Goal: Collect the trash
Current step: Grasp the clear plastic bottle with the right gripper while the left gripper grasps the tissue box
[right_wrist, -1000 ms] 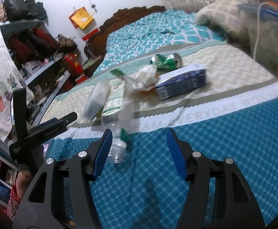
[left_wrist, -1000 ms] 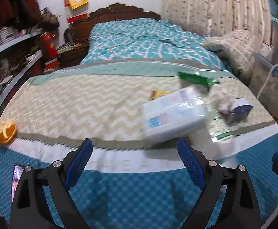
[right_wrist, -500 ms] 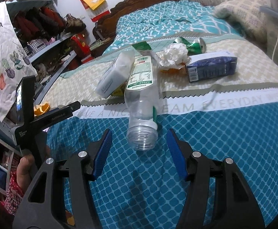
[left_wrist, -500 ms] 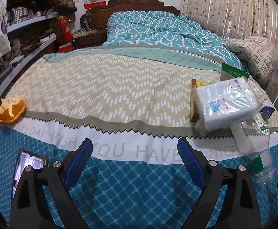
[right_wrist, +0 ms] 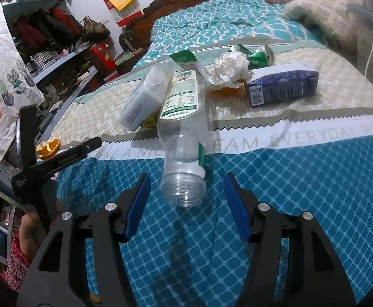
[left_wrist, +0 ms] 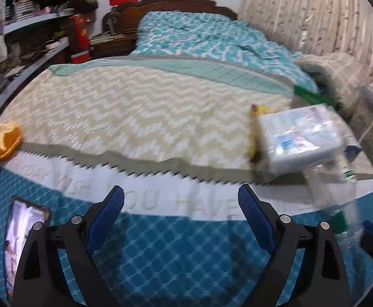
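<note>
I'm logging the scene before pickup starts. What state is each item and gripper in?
plastic bottle: lying down, uncapped, empty, mouth toward the right gripper
tissue pack: leaning against the bottle
paper wad: crumpled
blue carton: lying on its side
green can: crushed
orange peel: lying apart from the pile
left gripper: open, empty
right gripper: open, empty

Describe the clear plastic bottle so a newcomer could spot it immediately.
On the bed, a heap of trash lies on the beige zigzag band. The clear plastic bottle lies on its side, running from that heap onto the blue patterned cover, straight ahead of the right gripper. It alone is see-through, with a green-and-white label and an uncapped threaded mouth.
</note>
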The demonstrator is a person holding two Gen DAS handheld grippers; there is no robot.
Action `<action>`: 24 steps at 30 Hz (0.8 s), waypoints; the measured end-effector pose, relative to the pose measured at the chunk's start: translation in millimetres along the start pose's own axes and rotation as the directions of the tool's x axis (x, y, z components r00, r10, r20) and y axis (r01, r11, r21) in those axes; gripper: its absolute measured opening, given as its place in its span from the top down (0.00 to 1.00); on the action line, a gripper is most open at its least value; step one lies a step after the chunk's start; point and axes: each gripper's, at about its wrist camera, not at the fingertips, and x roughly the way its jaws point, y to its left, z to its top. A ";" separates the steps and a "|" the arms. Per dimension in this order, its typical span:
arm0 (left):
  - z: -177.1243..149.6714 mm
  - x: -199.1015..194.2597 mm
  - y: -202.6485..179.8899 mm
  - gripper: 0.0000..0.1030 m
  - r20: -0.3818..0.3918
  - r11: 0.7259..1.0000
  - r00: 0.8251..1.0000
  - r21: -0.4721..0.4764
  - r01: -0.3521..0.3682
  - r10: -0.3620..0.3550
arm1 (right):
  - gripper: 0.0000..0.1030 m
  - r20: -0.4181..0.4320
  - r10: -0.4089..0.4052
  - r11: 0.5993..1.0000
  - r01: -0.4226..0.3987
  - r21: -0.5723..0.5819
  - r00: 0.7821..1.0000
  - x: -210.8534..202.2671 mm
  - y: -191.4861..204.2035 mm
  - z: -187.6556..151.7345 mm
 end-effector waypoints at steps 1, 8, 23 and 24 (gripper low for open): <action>4.7 -3.3 -6.8 0.16 0.012 1.000 1.000 0.018 0.022 -0.022 | 0.40 -0.004 -0.003 1.000 0.003 -0.001 1.000 2.8 -1.1 1.5; 29.3 -29.7 -52.1 0.08 0.153 0.985 0.987 0.168 0.029 -0.055 | 0.53 -0.098 0.007 0.999 -0.011 -0.040 0.995 46.6 0.9 15.4; 30.3 23.3 -82.6 0.08 -0.037 0.930 0.992 0.346 0.125 -0.119 | 0.58 -0.074 -0.028 0.999 0.024 -0.048 0.997 -18.6 -45.3 -29.7; 32.7 25.7 -79.2 0.08 -0.050 0.938 0.990 0.318 0.138 -0.129 | 0.58 -0.068 -0.028 0.999 0.026 -0.041 0.997 -20.3 -47.9 -29.8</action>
